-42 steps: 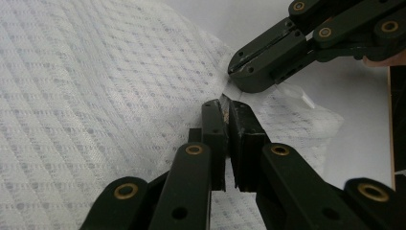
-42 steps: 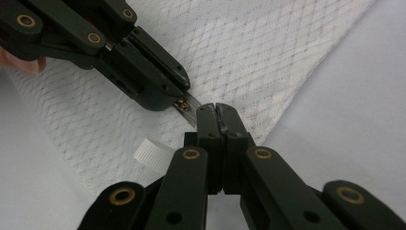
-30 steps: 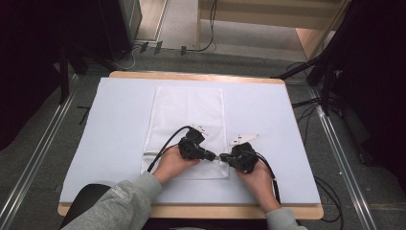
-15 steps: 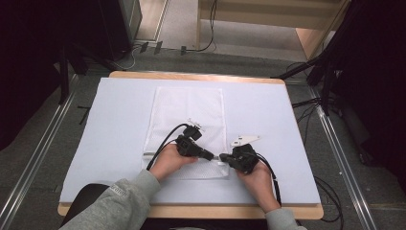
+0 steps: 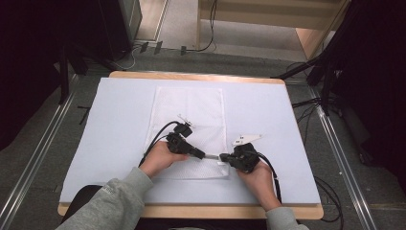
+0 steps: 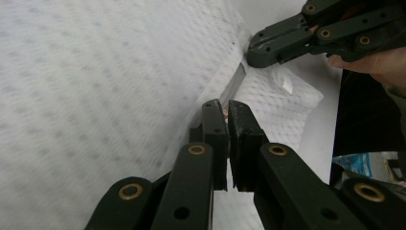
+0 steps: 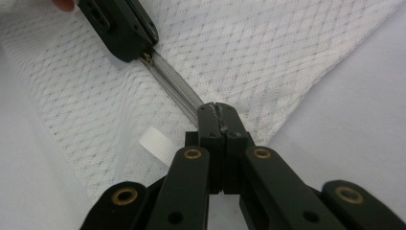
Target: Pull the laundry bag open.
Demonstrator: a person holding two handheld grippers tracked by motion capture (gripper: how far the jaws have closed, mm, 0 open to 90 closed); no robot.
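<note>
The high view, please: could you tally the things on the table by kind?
White mesh bag: 1
Black grippers, left gripper and right gripper, both shut on the bag's zipper: 2
Pale blue mat: 1
Total: 4

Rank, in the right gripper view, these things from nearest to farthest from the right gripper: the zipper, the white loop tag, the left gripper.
1. zipper: pinched at the right gripper tips.
2. white loop tag: just left of the fingers.
3. left gripper: upper left, along the zipper.

My left gripper [image 6: 225, 108] hid the zipper pull; the mesh bag [image 6: 95, 96] looked blurred and ran past the edge.
</note>
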